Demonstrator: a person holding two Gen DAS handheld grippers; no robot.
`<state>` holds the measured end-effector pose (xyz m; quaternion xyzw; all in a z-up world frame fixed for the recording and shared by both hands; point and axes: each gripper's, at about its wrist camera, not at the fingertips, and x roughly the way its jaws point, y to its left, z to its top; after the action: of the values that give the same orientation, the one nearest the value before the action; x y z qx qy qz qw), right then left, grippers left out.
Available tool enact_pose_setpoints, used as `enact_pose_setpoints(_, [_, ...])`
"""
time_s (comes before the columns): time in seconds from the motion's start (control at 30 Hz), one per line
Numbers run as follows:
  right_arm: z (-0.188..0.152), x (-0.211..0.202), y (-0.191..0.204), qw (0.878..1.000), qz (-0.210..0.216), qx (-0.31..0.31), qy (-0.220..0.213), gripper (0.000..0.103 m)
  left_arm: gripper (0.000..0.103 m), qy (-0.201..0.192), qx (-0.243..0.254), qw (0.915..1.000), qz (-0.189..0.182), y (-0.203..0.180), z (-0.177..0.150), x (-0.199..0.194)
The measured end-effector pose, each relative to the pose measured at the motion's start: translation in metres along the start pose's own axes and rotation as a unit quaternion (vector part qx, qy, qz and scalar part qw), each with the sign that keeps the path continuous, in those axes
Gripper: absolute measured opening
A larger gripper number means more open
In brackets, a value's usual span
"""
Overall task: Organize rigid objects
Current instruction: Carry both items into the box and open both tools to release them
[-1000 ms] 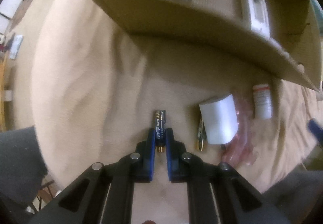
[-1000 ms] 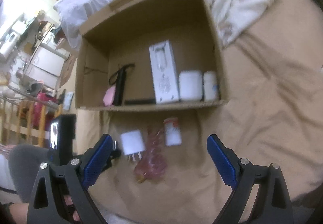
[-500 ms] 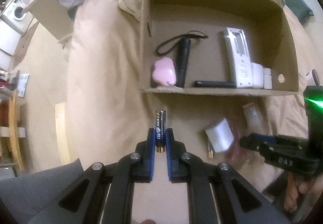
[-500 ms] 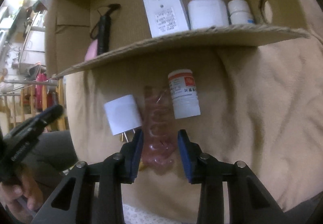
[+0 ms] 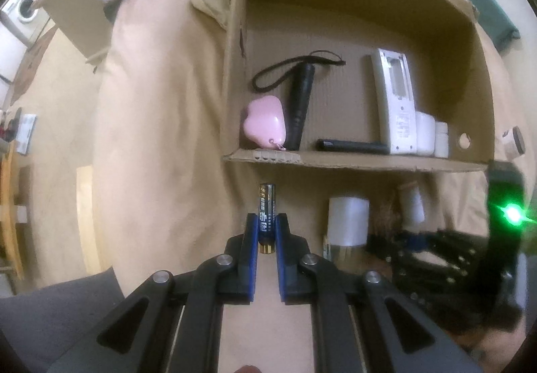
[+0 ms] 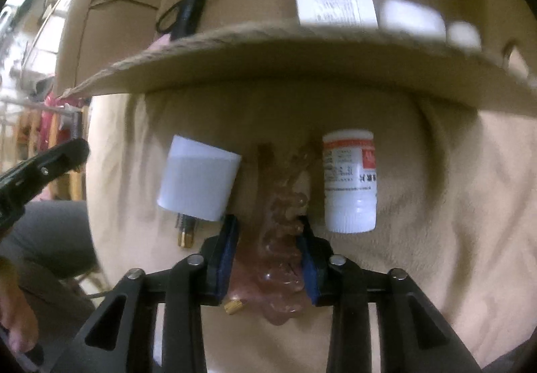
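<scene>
While left claw (image 5: 266, 232) grips battery (image 5: 267, 205), right claw (image 6: 268, 232) pinches hair clip (image 6: 283, 238).

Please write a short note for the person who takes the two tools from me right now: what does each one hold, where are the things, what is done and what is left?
Left tool: shut on the battery, held clear of the blanket, in front of the cardboard box.
Right tool: jaws have just been closing around the pink translucent clip on the blanket; the pads look to be touching it.
Done: the pink case, flashlight, remote and small white items are already in the box.
Left: box the battery and the clip, then the white charger and the pill bottle beside the clip.
</scene>
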<state>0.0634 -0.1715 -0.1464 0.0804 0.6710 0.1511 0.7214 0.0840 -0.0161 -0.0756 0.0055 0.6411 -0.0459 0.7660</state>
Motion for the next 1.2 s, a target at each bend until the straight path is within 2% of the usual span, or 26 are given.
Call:
enact_pose_setpoints(0.03, [-0.001,-0.002,0.004,1.000,-0.001,-0.010,-0.007,0.022,0.009,0.001,-0.001,1.0000,-0.001,0.001,0.000,0.001])
enact_pose_setpoints(0.13, [-0.002,-0.016,0.012,0.999,0.008,-0.032,-0.029,0.018,0.009,0.006,-0.009,0.9999,-0.005,0.005,-0.001,0.002])
enact_pose_setpoints(0.27, [-0.008,-0.025,0.007,0.999,0.023,-0.023,-0.035,0.018,0.009,-0.001,-0.007,1.0000,-0.003,0.006,-0.002,-0.001])
enact_pose_setpoints(0.8, [-0.028,-0.116,-0.030,0.986,0.103,0.017,-0.130,0.018,0.009,-0.026,0.011,0.9996,0.001,0.002,-0.010,-0.015])
enact_pose_setpoints(0.87, [-0.028,-0.123,-0.031,0.985,0.107,0.016,-0.134,0.018,0.009,-0.028,0.009,0.9995,-0.005,0.002,-0.011,-0.017])
enact_pose_setpoints(0.97, [-0.030,-0.127,-0.030,0.983,0.113,0.018,-0.141,0.017,0.009,-0.027,-0.001,0.9990,-0.036,0.005,-0.011,-0.023])
enact_pose_setpoints(1.03, [-0.031,-0.130,-0.032,0.982,0.117,0.020,-0.148,0.018,0.009,-0.041,-0.007,0.9969,-0.066,0.008,-0.009,-0.038])
enact_pose_setpoints(1.1, [-0.030,-0.137,-0.034,0.979,0.126,0.025,-0.160,0.018,0.009,-0.062,-0.003,0.9955,-0.072,0.006,-0.005,-0.053])
enact_pose_setpoints(1.2, [-0.023,-0.151,-0.038,0.973,0.139,0.026,-0.181,0.018,0.009,-0.095,0.017,0.9947,-0.037,-0.002,0.005,-0.071])
